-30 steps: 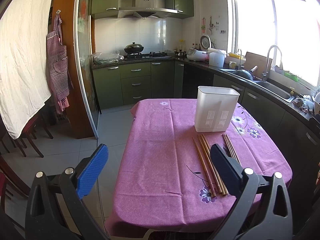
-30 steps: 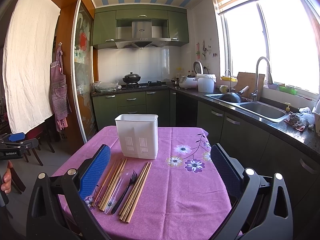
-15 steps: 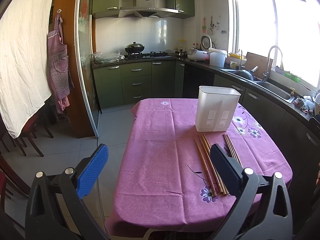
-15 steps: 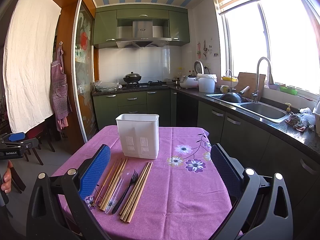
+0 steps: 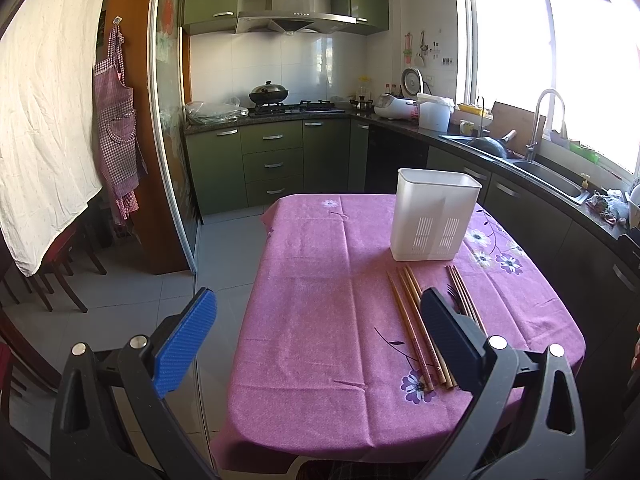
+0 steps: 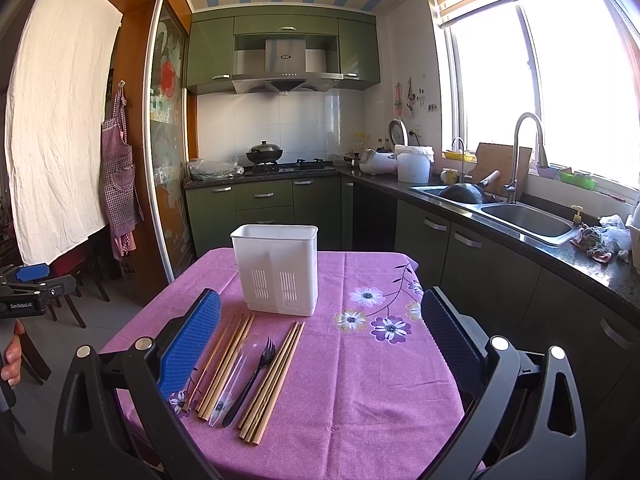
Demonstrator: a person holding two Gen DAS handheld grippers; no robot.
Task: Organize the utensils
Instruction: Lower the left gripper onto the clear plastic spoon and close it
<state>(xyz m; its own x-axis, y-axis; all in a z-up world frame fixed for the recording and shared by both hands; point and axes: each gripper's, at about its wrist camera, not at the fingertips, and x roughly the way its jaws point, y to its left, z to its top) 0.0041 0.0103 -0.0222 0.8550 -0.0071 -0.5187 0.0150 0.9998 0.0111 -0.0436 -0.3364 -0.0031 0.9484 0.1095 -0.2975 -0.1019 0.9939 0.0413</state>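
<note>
Black plastic frames on left gripper (image 5: 318, 330) and right gripper (image 6: 320, 330), silver screws, blue textured pads (image 6: 191, 338); white "GenRobot.AI" lettering; bare fingers.

purple-clothed table (image 6: 360, 400), white caddy (image 6: 276, 268), chopsticks (image 6: 272, 376), fork (image 6: 250, 380)

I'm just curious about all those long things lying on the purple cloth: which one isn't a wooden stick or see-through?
The black fork, lying between the clear plastic utensil and the right-hand bundle of wooden chopsticks; only it is black with tines.
</note>
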